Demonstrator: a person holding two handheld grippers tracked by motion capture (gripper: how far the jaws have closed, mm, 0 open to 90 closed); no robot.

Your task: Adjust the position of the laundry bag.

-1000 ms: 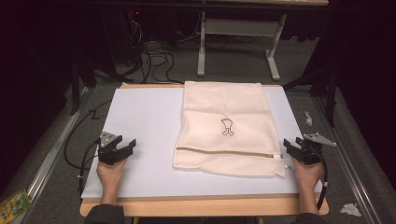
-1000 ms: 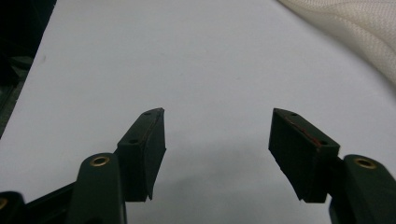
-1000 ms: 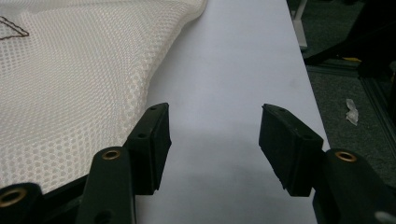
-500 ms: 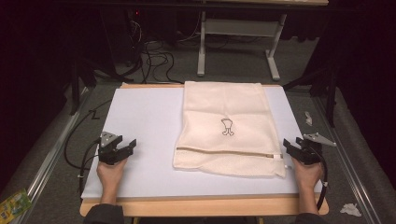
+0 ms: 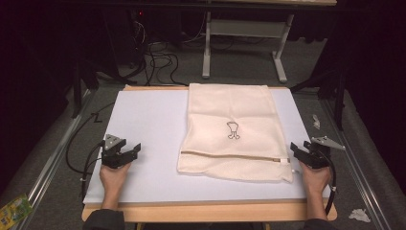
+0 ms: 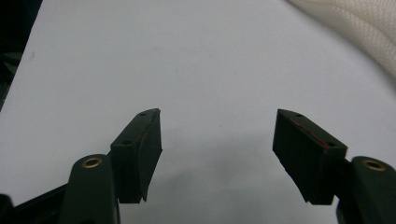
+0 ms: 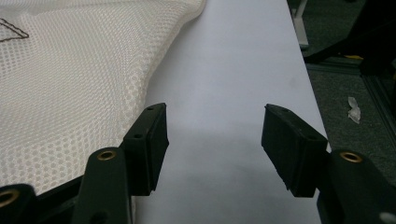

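My two tongs, left (image 5: 135,149) freshly widened and right (image 5: 295,148), gape empty beside the rectangular cream mesh bag (image 5: 233,129) on the smooth white mat (image 5: 143,120).

White tabletop (image 5: 143,129), cables (image 5: 158,60) & metal frame (image 5: 239,28) behind, crumpled paper (image 5: 359,215) on floor.

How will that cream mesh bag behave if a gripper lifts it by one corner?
The mesh bag lies flat and limp on the white board, so it will probably drape and fold rather than hold shape. Its open weave looks light. The zipper end may hang lowest, being likely the heaviest part.
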